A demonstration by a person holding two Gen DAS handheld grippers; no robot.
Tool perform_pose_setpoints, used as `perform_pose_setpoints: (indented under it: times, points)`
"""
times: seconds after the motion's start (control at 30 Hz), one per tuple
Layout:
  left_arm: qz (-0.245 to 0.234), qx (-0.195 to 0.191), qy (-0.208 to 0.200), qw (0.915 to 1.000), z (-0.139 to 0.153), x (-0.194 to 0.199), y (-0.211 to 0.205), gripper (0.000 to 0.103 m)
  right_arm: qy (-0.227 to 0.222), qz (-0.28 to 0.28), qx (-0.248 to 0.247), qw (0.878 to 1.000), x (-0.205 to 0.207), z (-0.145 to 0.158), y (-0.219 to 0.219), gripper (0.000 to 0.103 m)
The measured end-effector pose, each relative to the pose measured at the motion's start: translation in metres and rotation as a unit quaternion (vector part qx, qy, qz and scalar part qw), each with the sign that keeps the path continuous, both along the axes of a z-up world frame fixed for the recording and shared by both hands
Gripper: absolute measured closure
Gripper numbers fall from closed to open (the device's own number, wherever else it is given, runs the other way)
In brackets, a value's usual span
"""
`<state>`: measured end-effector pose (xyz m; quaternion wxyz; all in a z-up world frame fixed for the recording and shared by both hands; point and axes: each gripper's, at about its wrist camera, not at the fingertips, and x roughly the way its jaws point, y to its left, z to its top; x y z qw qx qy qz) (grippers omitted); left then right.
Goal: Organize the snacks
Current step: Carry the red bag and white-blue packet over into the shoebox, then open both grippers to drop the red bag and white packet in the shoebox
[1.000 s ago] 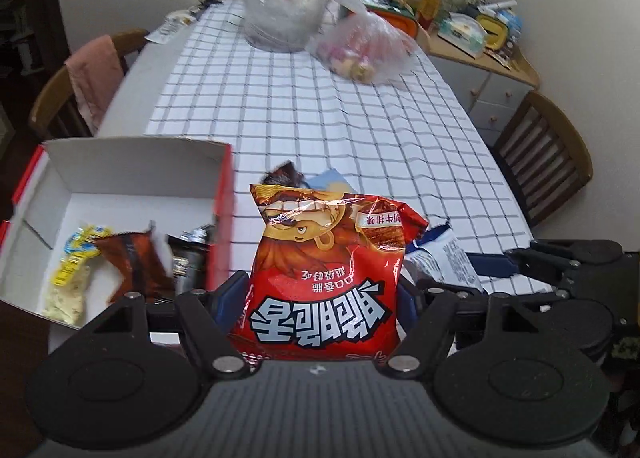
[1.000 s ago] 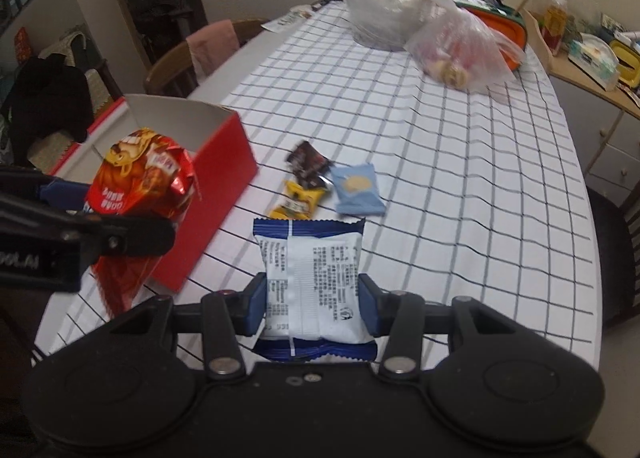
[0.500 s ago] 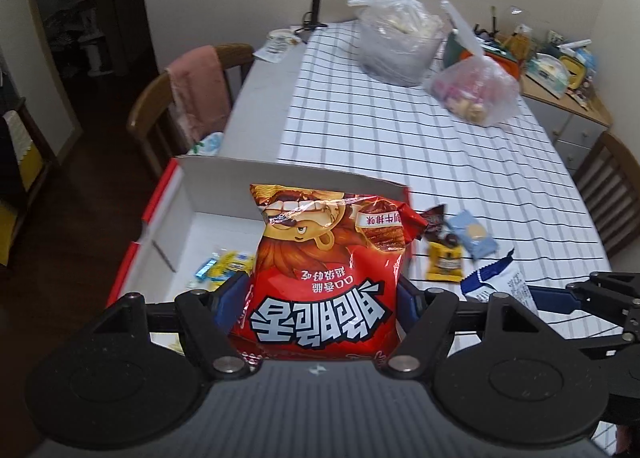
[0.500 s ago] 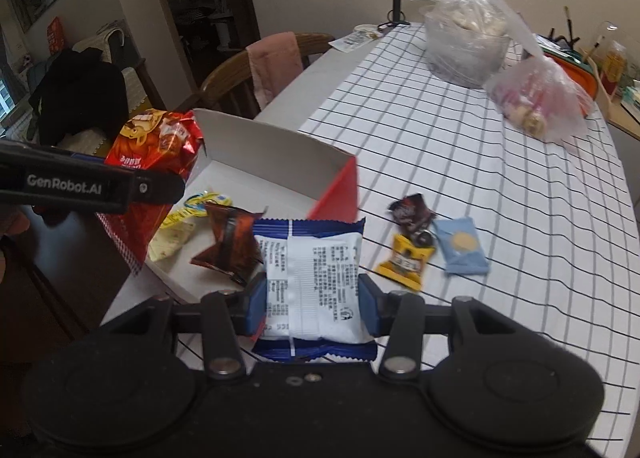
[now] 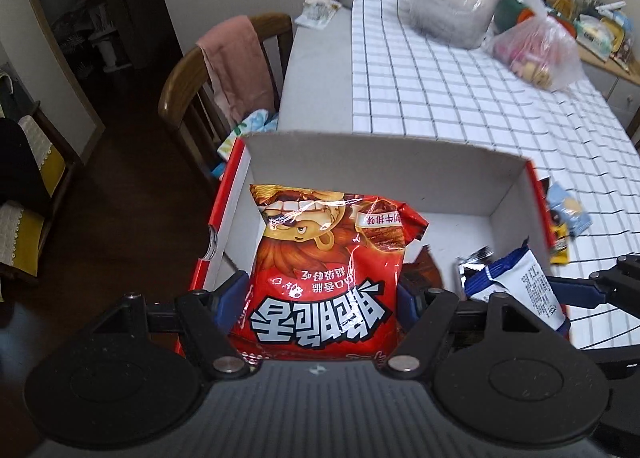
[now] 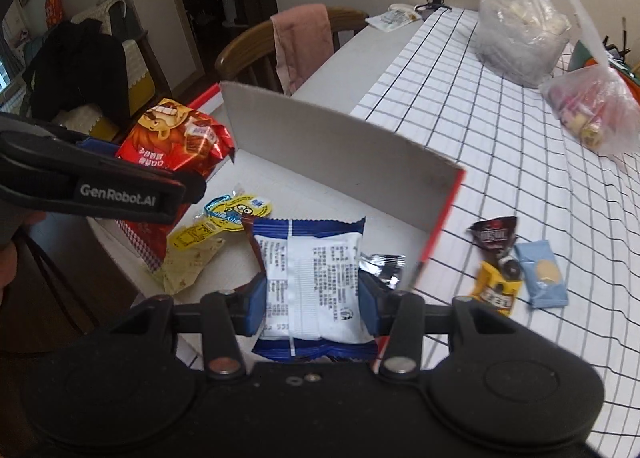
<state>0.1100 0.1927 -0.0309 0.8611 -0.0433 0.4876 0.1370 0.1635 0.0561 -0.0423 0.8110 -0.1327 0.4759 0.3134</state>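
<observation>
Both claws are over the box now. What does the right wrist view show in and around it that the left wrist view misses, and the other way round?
Only the right wrist view shows the yellow packet lying on the box floor and the dark brown packet on the tablecloth outside. Only the left wrist view shows the box's red left wall and the patterned cloth on the chair seat. Both show the red-and-white box, the red chip bag in the left claw, and the blue-and-white packet in the right claw.

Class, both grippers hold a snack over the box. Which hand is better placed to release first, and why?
Probably the right: its blue-and-white packet hangs over bare floor of the box, while the left gripper's red bag sits near the wall.
</observation>
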Motion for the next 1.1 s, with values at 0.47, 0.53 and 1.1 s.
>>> perform_pose_setpoints:
  times: [0.47, 0.53, 1.1]
  points:
    - [-0.023, -0.006, 0.046, 0.9986, -0.045, 0.011, 0.004, 0.029, 0.014, 0.009, -0.048, 0.999, -0.005, -0.04, 0.031, 0.058]
    - [-0.023, -0.006, 0.051, 0.9984, -0.049, 0.011, 0.003, 0.029, 0.013, 0.01, -0.049, 0.999, -0.006, -0.041, 0.032, 0.058]
    - [-0.022, -0.026, 0.022, 0.9992, -0.031, -0.008, -0.001, 0.03, 0.01, 0.004, -0.013, 1.0, -0.014, -0.013, 0.018, 0.037]
